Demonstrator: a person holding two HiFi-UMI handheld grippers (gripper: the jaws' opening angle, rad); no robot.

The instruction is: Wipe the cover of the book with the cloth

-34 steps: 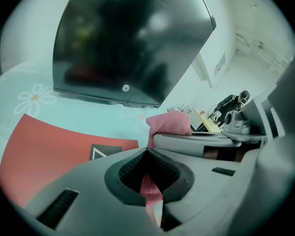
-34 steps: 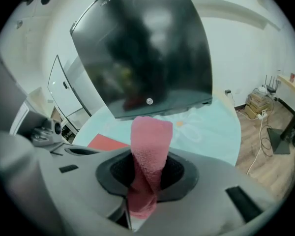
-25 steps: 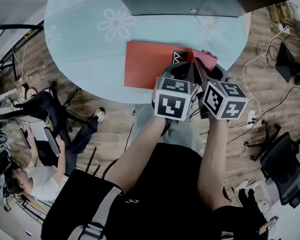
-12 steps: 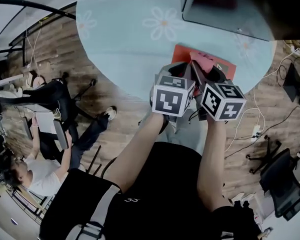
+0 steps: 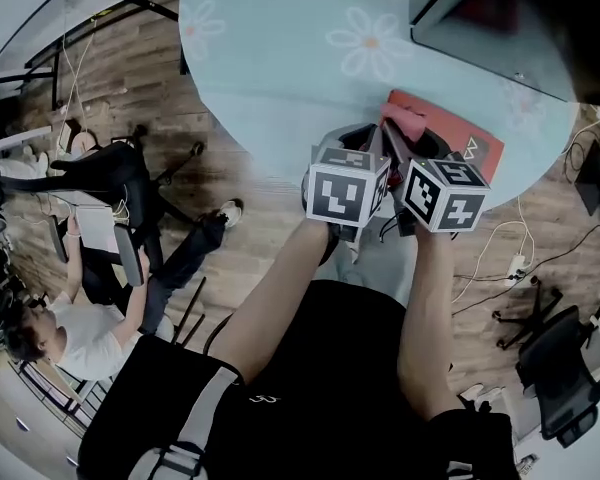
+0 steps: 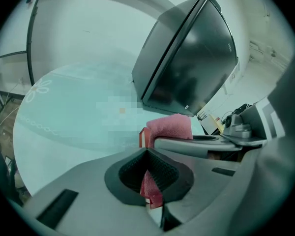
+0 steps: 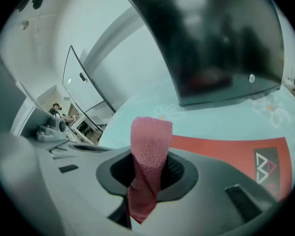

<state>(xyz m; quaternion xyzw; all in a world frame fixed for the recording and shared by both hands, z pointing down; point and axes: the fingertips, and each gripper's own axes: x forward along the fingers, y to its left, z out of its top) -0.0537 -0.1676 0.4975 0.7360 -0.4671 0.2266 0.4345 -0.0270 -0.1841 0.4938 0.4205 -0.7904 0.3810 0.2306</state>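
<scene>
A red book (image 5: 458,140) with a white logo lies on the pale blue round table (image 5: 280,58), near its edge. In the left gripper view, my left gripper (image 6: 148,178) is shut on the book's thin red and white edge (image 6: 150,187). My right gripper (image 7: 147,171) is shut on a pink cloth (image 7: 150,146), which sticks up from the jaws. The red cover (image 7: 221,154) lies just beyond it. In the head view both grippers, left (image 5: 365,138) and right (image 5: 408,136), sit side by side over the book's left part, with the cloth (image 5: 408,120) resting on the cover.
A dark monitor (image 5: 500,18) stands on the table behind the book and looms close in both gripper views (image 6: 191,53) (image 7: 211,38). On the wooden floor are office chairs (image 5: 110,198) (image 5: 555,368), cables (image 5: 510,258) and a seated person (image 5: 70,338) at the left.
The head view has swung, so table and book now sit further right. Both grippers with the cloth have moved from the logo end towards the book's left end, uncovering the logo.
</scene>
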